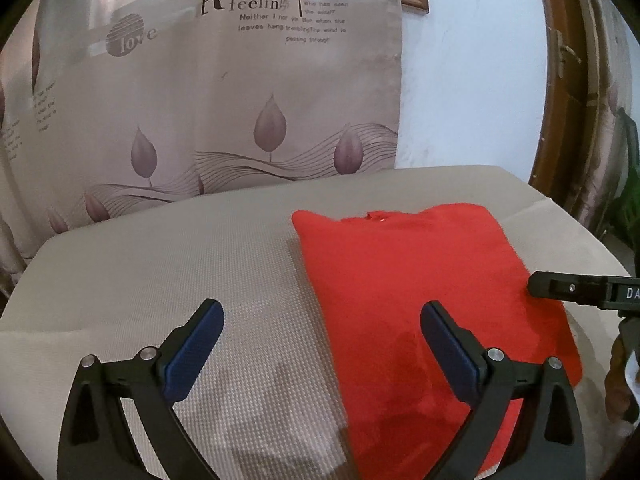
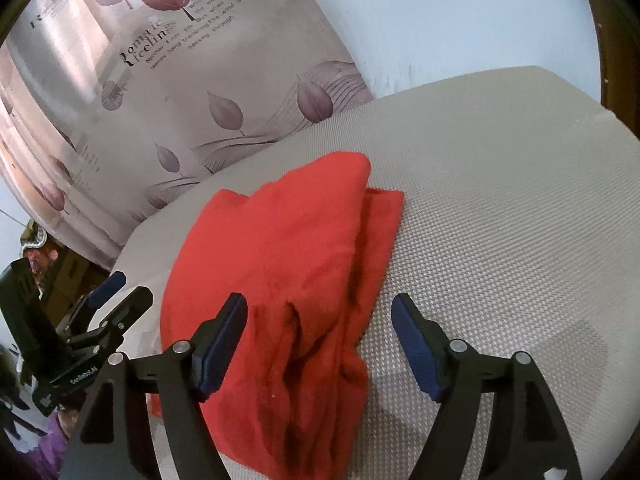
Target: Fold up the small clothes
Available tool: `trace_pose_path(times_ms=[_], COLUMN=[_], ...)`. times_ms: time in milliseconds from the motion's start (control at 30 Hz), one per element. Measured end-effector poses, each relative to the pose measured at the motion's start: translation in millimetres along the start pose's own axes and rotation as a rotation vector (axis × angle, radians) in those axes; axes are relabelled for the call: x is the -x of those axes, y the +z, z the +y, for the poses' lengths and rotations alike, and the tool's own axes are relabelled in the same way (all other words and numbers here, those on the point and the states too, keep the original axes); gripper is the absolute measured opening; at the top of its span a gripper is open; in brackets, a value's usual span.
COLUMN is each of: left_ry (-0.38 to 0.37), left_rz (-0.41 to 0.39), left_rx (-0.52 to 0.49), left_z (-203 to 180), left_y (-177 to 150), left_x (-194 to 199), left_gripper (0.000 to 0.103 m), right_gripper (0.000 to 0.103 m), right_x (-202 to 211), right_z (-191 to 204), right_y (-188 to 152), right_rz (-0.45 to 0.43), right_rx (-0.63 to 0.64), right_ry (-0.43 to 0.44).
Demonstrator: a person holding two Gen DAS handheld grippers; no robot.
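Black left gripper [image 1: 322, 320] and right gripper [image 2: 319, 316], blue-padded, silver-screwed.
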State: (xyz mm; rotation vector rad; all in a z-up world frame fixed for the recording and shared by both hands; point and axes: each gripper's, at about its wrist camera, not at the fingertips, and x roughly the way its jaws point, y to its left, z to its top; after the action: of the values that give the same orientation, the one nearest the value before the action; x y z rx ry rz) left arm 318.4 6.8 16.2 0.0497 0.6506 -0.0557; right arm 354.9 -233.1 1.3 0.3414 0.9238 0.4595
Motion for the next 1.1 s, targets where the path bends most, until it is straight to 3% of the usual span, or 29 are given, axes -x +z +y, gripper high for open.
trace_pose_path(times_ms=[733, 833, 1100], left_ry=[0.009, -0.06, -0.366], left_rz=[0.049, 0.081, 0.211], left_rx=[0.006, 0.043, 0.235], left_z=[7, 13, 41], left_y=[0, 1, -7], left_x=[-26, -32, -59], left_gripper=[0.103, 0.103, 0.103], right_gripper=[0.083, 0.083, 0.083], right_x=[-22, -24, -27], right_z=[-12, -12, -18], right_y=[10, 10, 10], right_rz=[0.041, 0.045, 0.059], right_rx=[-0.048, -0.047, -0.058], right_ry=[0.021, 0.026, 0.084])
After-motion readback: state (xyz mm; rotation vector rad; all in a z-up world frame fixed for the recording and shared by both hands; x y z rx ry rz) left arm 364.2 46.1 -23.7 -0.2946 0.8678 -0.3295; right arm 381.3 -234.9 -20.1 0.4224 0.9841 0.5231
